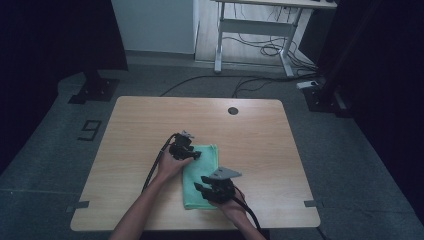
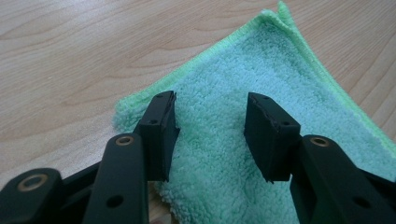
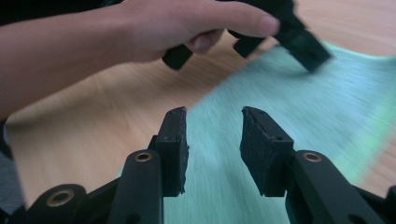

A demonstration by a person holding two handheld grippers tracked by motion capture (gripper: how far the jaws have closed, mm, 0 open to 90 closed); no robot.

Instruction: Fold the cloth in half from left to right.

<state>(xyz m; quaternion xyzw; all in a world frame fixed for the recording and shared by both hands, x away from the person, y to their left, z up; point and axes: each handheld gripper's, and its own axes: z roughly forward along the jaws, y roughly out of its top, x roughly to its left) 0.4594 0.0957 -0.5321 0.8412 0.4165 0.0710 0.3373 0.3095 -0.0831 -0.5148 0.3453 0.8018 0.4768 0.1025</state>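
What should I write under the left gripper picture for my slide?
Open black fingers of the left gripper hover over a folded green towel.

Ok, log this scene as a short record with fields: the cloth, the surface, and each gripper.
cloth: folded green towel, lying flat, its near end close to the table's near edge
surface: light wooden table
left gripper: over the towel's far end, jaws apart with nothing between them, tips just above the pile
right gripper: at the towel's near end, jaws apart, nothing gripped
other: round cable hole near the table's far edge
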